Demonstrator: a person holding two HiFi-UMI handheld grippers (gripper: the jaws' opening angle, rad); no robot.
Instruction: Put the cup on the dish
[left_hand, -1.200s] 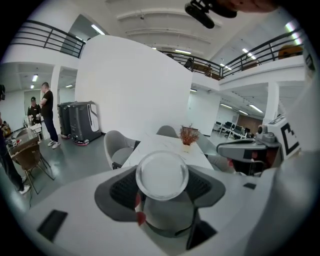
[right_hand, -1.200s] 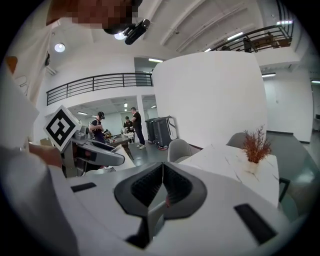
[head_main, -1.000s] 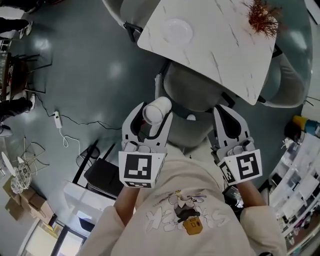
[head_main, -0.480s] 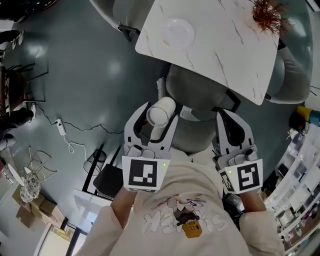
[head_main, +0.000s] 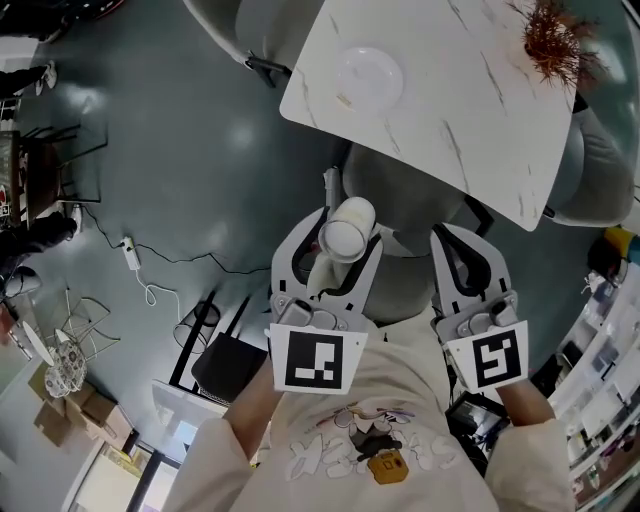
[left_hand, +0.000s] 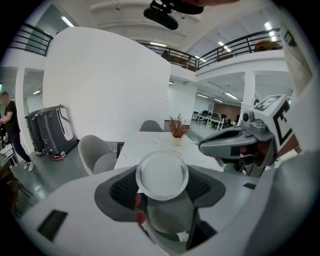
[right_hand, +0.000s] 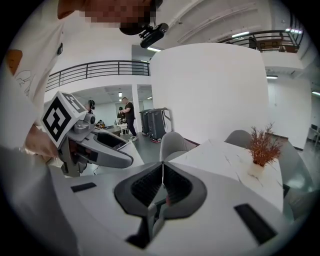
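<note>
The risk is sitting in the carry. The white paper cup (head_main: 347, 232) is hanging in mid-air over the grey floor and the grey padded chair (head_main: 400, 195), well apart from the round white dish (head_main: 370, 78), which is lying at about 12 o'clock from it on the near-left corner of the white marble-patterned table (head_main: 470, 120). Thin paper walls are likely to be giving under the grip, so too hard a squeeze could be crushing the cup, and too light a one could be letting it slide out before it is over the table. The cup is also appearing tilted, not upright, so it may be needing to be righted, or it could be tipping over on the dish.

The left gripper (head_main: 338, 240) is grasping the cup: its jaws are standing a cup's width apart, pads pressing on both sides, one round end facing its camera. The right gripper (right_hand: 161, 186), at 3 o'clock of the left, is clenched on nothing, its pads touching.
</note>
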